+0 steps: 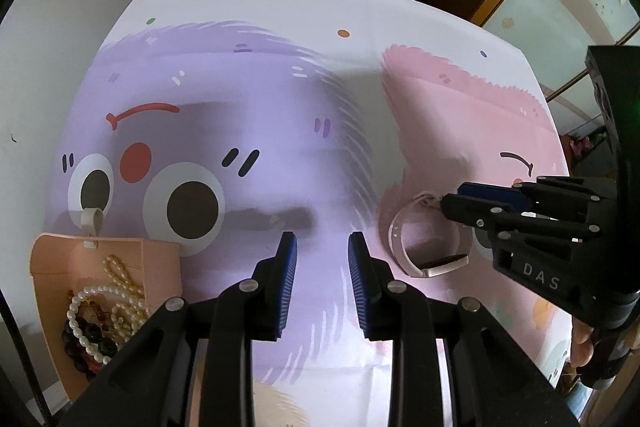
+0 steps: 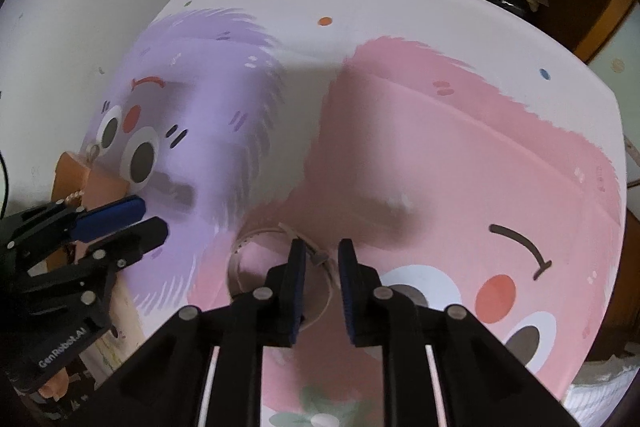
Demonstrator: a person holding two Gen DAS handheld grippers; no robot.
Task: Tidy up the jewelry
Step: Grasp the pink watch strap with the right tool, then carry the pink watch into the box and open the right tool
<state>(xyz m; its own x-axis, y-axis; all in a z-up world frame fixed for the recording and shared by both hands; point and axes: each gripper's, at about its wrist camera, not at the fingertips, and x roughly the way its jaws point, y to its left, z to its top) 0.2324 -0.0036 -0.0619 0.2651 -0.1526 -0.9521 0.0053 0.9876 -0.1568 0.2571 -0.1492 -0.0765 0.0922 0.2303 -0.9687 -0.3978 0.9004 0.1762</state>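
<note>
Cartoon-printed cloth, lilac and pink, covers your table [image 1: 256, 7], with wooden shelving behind.

Left wrist view: your left tongs [image 1: 322, 283] stand apart over bare lilac cloth, clamped on nothing. At eight o'clock lies the peach jewelry pouch [image 1: 60, 263], open, with pearl strands [image 1: 108, 299] and dark beads [image 1: 76, 339] gathered on it, evidently the collecting place. At three o'clock your right tongs [image 1: 450, 201] reach the strap end of the white wristwatch [image 1: 416, 247], which lies loose on the pink print, well apart from the pouch.

Right wrist view: the right tongs straddle the watch strap with a visible gap, pads not pressing on it. The watch is blurred here. Your left tongs appear at nine o'clock, near the pouch, likely waiting to steady it.
</note>
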